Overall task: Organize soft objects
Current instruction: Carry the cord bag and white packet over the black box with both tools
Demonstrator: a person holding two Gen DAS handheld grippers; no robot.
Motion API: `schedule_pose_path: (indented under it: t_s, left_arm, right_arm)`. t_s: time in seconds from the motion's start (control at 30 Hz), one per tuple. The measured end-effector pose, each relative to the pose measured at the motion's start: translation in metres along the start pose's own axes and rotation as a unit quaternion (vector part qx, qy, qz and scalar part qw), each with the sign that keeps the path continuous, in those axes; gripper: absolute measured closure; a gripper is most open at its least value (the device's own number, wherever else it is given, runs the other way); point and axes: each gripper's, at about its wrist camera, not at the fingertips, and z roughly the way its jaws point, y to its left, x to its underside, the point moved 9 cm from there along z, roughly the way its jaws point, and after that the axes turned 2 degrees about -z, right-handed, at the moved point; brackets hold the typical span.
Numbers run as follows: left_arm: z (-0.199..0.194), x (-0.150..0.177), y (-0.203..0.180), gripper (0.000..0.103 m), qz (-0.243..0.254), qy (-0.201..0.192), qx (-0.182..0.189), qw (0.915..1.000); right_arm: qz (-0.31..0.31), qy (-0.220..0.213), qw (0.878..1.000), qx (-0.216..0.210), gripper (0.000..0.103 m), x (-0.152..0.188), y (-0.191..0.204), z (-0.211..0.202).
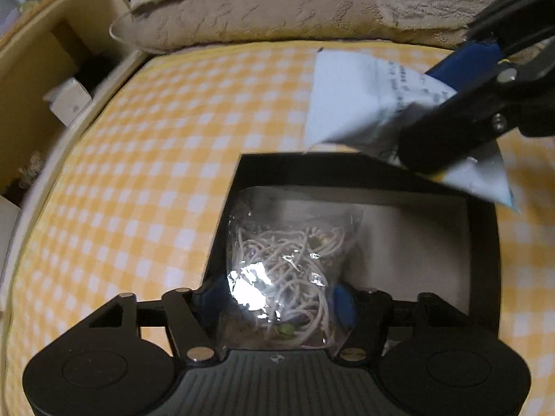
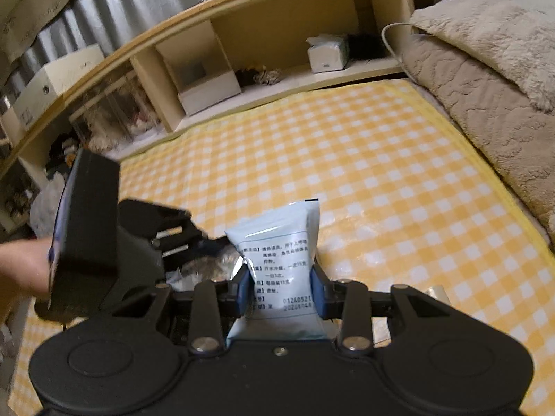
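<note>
My left gripper (image 1: 277,306) is shut on a clear plastic bag of noodles (image 1: 288,270) and holds it over a black box (image 1: 242,176) with a pale inside. My right gripper (image 2: 279,289) is shut on a light blue sachet (image 2: 282,260) with printed text. In the left wrist view the sachet (image 1: 350,100) and the right gripper (image 1: 461,118) hang above the far right corner of the box. In the right wrist view the left gripper (image 2: 194,239) sits just left of the sachet, with the noodle bag partly hidden behind it.
A yellow and white checked cloth (image 2: 364,159) covers the surface. Beige blankets (image 1: 277,10) (image 2: 485,79) lie along its far side. A wooden shelf (image 2: 277,27) holds white boxes and clutter. A white cable (image 2: 392,45) hangs by the blankets.
</note>
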Motion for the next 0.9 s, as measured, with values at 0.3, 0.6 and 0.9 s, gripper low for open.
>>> schedule_pose_path:
  t_s: [0.3, 0.6, 0.9]
  left_arm:
    - [-0.024, 0.012, 0.01, 0.02, -0.058, -0.045, 0.008, 0.9973]
    - [-0.079, 0.022, 0.028, 0.02, -0.186, -0.129, 0.011, 0.974]
    - [-0.109, 0.057, 0.035, 0.018, -0.344, -0.131, -0.013, 0.9297]
  right_arm:
    - [-0.012, 0.015, 1.0, 0.014, 0.066, 0.004, -0.001, 0.004]
    - [-0.047, 0.063, 0.997, -0.002, 0.066, 0.02, 0.018, 0.018]
    - [-0.068, 0.109, 0.992, -0.004, 0.065, 0.037, 0.039, 0.039]
